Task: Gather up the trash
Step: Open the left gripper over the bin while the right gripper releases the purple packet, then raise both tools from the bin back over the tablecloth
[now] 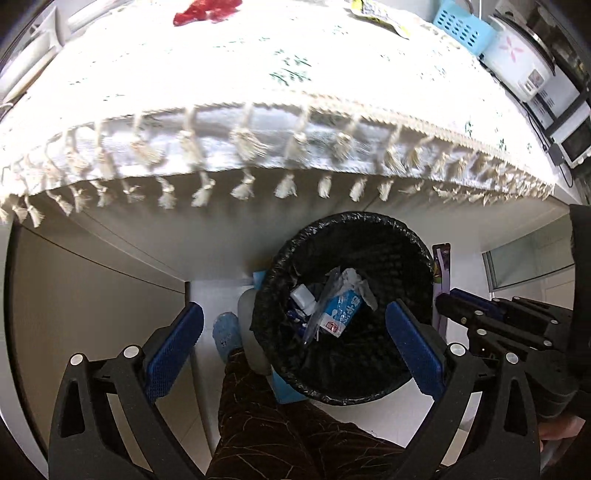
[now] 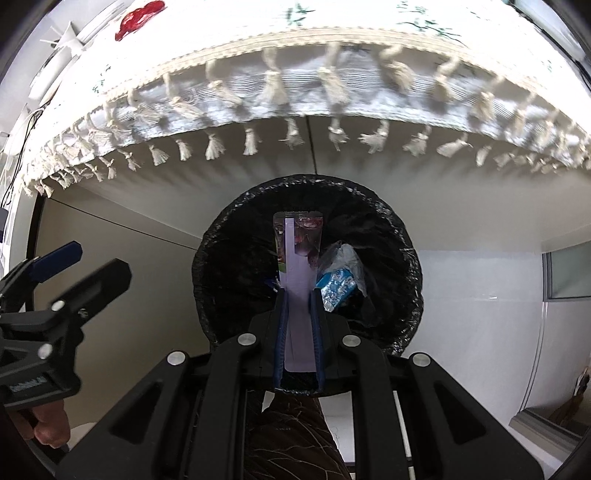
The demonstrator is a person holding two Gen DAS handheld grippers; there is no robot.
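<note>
**Right gripper holds a purple wrapper over the lined bin**

Right gripper is clamped on a flat purple wrapper, its blue pads pressed to both faces of the packet, which stands upright and sticks out past the fingertips toward 12 o'clock. In the right wrist view the wrapper sits in front of the mouth of the trash bin, which is lined with a black bag. Just at 3 o'clock of the wrapper, inside the bin, lies a blue-and-white carton with crumpled clear plastic against it.

Left gripper is spread wide with nothing between its blue pads. Through the left wrist camera the bin fills the gap between the fingers toward 1 o'clock, holding the same carton, a small white bottle and clear film. The right gripper enters at 3 o'clock, the wrapper rising from it just outside the bin's right rim.

At 12 o'clock in both views hangs a white tasselled tablecloth. On it lie a red wrapper at 11 o'clock and a yellow packet at 1 o'clock. A blue basket and a white rice cooker stand beyond the table's far right corner.
</note>
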